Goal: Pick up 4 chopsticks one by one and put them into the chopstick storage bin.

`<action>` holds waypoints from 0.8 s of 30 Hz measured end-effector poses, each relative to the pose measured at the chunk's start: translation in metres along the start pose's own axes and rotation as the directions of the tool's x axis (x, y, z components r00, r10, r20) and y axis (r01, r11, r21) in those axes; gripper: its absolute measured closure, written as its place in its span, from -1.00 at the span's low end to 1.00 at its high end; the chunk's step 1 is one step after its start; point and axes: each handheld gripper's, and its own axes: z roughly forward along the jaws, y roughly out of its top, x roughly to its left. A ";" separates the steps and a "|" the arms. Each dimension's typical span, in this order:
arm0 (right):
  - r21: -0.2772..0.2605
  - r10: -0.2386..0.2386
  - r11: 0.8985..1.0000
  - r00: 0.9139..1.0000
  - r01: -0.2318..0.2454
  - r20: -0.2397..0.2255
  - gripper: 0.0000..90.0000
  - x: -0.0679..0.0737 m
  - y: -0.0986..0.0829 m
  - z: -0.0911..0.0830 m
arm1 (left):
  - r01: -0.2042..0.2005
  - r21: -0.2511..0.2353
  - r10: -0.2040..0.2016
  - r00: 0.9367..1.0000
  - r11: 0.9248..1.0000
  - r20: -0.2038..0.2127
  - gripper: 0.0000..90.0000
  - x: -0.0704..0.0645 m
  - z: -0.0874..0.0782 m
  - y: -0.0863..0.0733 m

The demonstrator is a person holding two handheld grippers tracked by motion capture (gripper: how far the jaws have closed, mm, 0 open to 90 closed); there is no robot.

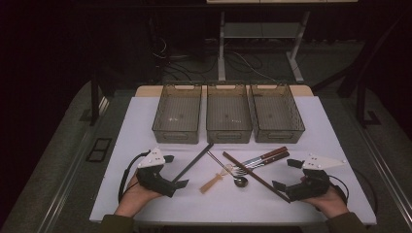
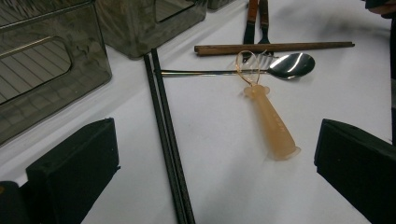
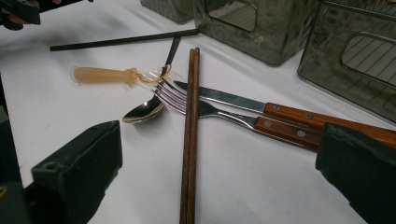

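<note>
Currently nothing has been sorted: your three smoky plastic bins (image 1: 228, 119) at the far edge of the table (image 1: 145, 204) stand empty, and every utensil lies loose on the white surface between your hands. Your left gripper (image 1: 174, 171) rests with jaws apart, astride the black chopsticks (image 2: 166, 135), touching neither stick. Your right gripper (image 1: 286, 174) is likewise spread wide, with the brown chopsticks (image 3: 190, 135) running between its jaws, ungripped. Spoon (image 2: 289, 65), fork (image 3: 210, 111), knife (image 3: 243, 101) and the amber-handled small fork (image 2: 273, 123) lie overlapping mid-table. Judgement: work not begun; all pickups and placements remain.
</note>
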 end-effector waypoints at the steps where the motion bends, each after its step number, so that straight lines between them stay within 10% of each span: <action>1: 0.000 -0.001 1.000 1.000 0.001 0.000 -0.98 0.000 0.000 0.000 | 0.000 0.002 0.000 1.000 1.000 -0.003 -1.00 0.000 0.000 0.000; 24: -0.007 -0.001 1.000 1.000 0.001 -0.011 -0.98 0.000 0.001 0.000 | 0.013 0.015 -0.012 0.999 1.000 -0.035 -0.94 0.003 -0.001 0.002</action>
